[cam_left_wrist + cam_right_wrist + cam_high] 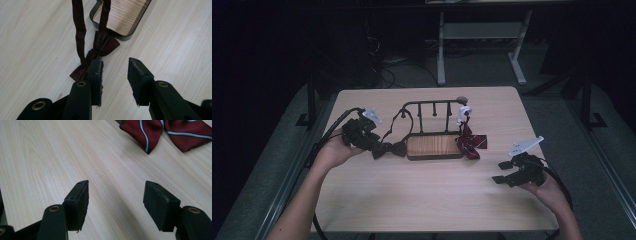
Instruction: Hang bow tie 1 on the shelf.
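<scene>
A dark maroon bow tie (389, 149) (103, 45) lies on the table left of a black rack (434, 102) with a wooden base (434, 146) (122, 17). Its strap (79, 22) runs up to the rack's left end. My left gripper (373, 145) (115, 62) is open, low over the table; one wing of the bow tie lies against the outside of its left finger (96, 72), with nothing between the jaws. A red striped bow tie (471, 142) (150, 132) hangs by a white strap from the rack's right end. My right gripper (501, 172) (116, 187) stands open and empty over bare wood.
The light wooden table (422, 200) is ringed by dark floor. A desk frame with white legs (442, 50) stands behind it. Cables trail from both grippers off the table's left and right edges.
</scene>
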A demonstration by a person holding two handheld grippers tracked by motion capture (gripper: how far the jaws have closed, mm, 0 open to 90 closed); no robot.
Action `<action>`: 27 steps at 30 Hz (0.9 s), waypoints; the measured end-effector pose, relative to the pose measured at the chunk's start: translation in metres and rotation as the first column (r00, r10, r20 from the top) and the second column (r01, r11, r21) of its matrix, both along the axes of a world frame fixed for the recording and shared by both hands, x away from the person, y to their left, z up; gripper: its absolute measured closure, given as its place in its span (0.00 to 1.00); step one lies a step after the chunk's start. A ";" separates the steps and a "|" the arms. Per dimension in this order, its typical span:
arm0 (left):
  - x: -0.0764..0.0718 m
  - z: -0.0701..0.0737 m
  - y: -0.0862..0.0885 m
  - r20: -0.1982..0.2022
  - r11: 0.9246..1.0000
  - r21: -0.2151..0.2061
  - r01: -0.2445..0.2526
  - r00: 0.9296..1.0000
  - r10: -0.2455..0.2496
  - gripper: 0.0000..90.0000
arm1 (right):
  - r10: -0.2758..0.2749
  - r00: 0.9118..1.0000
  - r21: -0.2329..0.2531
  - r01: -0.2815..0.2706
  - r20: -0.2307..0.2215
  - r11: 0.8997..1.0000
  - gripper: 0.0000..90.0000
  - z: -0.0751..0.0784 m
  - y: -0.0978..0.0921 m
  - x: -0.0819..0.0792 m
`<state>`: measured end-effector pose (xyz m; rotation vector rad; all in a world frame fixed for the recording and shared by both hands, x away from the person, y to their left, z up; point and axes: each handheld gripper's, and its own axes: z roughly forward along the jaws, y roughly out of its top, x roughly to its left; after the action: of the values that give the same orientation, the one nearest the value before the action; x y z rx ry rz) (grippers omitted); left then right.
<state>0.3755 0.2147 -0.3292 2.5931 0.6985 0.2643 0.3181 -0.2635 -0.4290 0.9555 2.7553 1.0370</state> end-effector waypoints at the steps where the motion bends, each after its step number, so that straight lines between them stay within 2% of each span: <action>1: 0.000 0.000 0.000 -0.003 1.000 0.000 0.001 1.000 -0.001 0.71 | -0.003 1.000 -0.001 0.003 -0.002 1.000 0.41 0.000 0.000 0.000; 10: -0.006 -0.006 0.000 -0.008 1.000 -0.017 0.008 1.000 -0.008 0.68 | -0.006 1.000 -0.002 0.006 -0.006 1.000 0.41 0.000 0.000 -0.001; 20: -0.008 -0.019 0.004 -0.025 0.999 -0.034 -0.005 1.000 0.004 0.63 | -0.006 1.000 -0.006 0.006 -0.006 1.000 0.41 -0.001 0.000 0.000; 27: -0.015 -0.028 0.008 -0.015 0.999 -0.042 -0.014 1.000 0.014 0.61 | -0.001 1.000 -0.008 0.001 -0.003 1.000 0.41 -0.001 0.001 0.000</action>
<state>0.3608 0.2223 -0.3573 2.5538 0.7198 0.2323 0.3180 -0.2630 -0.4303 0.9579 2.7595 1.0239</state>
